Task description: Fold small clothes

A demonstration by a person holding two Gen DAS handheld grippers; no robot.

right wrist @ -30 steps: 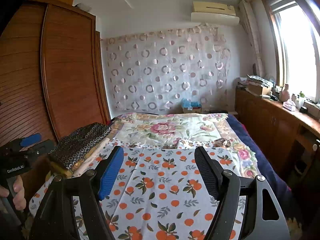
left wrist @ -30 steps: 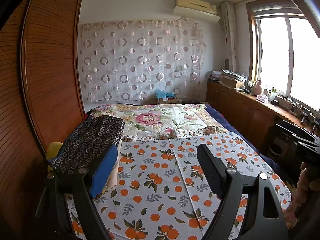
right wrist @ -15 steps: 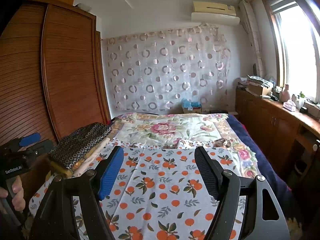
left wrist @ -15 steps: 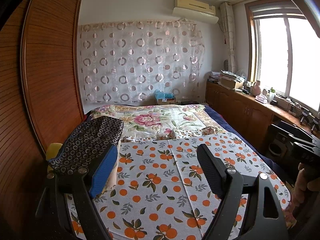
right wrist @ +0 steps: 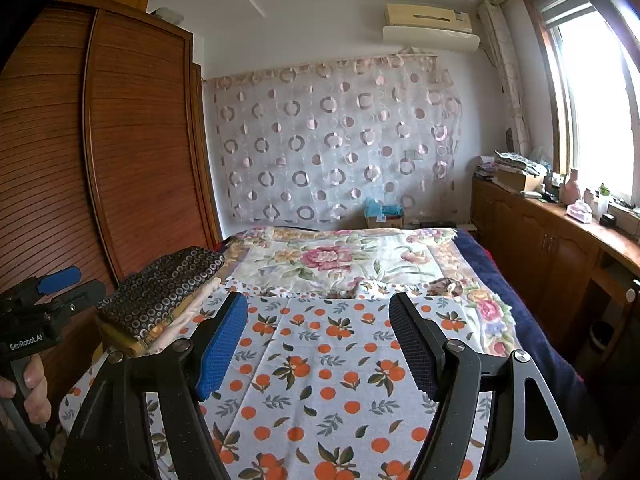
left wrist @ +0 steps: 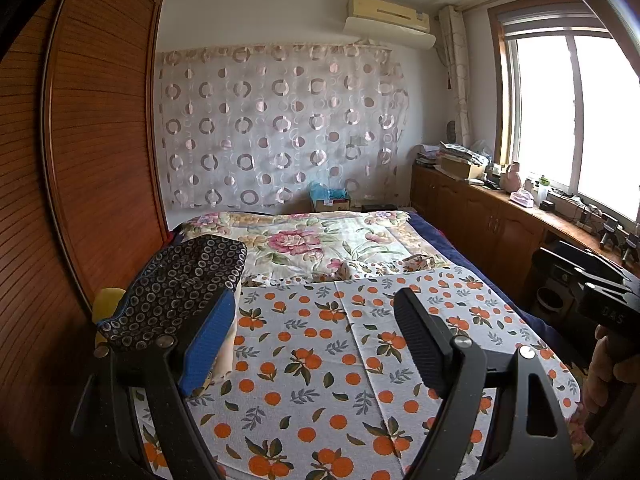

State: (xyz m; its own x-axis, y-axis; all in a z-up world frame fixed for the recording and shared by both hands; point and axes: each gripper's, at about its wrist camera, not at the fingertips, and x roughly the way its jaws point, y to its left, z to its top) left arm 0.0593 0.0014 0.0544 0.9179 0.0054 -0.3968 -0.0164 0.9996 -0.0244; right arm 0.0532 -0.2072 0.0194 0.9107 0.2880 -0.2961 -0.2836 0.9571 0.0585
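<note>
A stack of folded clothes, topped by a dark ring-patterned piece, rests on the bed's left edge. An orange-print cloth lies flat across the near part of the bed. My left gripper hovers open over this cloth, and its blue pad is close beside the stack; nothing is between the jaws. My right gripper also hangs open and empty above the cloth, to the right of the stack. Each gripper shows at the edge of the other view, the left gripper and the right gripper, each held by a hand.
A floral quilt covers the far half of the bed. A wooden wardrobe stands along the left. Low wooden cabinets with clutter on top run under the window at right, with a waste bin beside them. A ring-patterned curtain hangs on the far wall.
</note>
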